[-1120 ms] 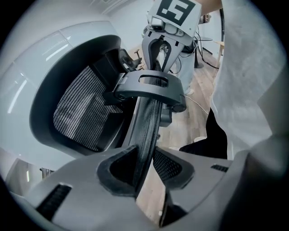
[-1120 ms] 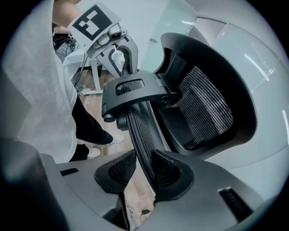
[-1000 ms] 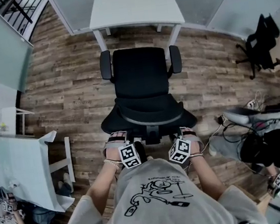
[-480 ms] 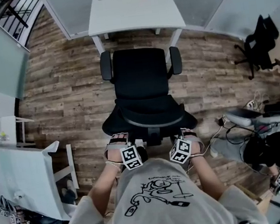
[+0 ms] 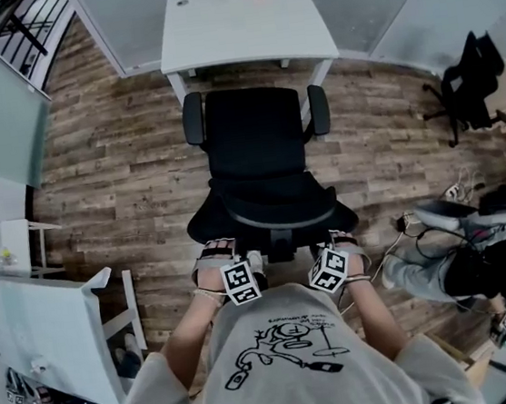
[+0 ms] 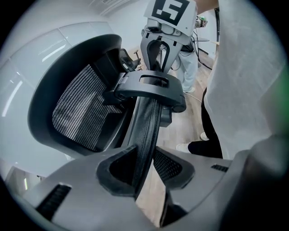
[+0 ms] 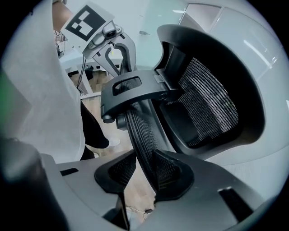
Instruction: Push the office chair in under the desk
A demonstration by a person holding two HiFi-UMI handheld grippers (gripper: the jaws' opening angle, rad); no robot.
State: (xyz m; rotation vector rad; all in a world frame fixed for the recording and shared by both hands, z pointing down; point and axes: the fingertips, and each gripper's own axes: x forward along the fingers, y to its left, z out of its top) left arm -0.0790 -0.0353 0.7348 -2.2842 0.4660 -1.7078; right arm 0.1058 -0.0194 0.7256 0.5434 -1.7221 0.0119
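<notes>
head view, from above: black office chair [image 5: 255, 141] on a wooden floor [image 5: 112, 168], its seat turned toward the white desk [image 5: 245, 28] and centred between the desk's front legs. the seat's front edge lies just short of the desktop, so the chair is not yet under it. the person stands directly behind the backrest, one tool on each side of it.

left gripper [image 5: 215, 250]: in its own view the jaws [image 6: 146, 169] are clamped on a curved mesh band [image 6: 146, 126] at the back of the chair, and the band runs up between the pads to a dark plastic bracket [image 6: 151, 88].

right gripper [image 5: 342, 239]: likewise closed on the same band [image 7: 140, 131], which fills the gap between its pads [image 7: 169, 173] (the opposite tool's marker cube shows beyond the bracket in each gripper view).

both tools point steeply downward. a second black chair [image 5: 467, 79] stands well apart at the right.
</notes>
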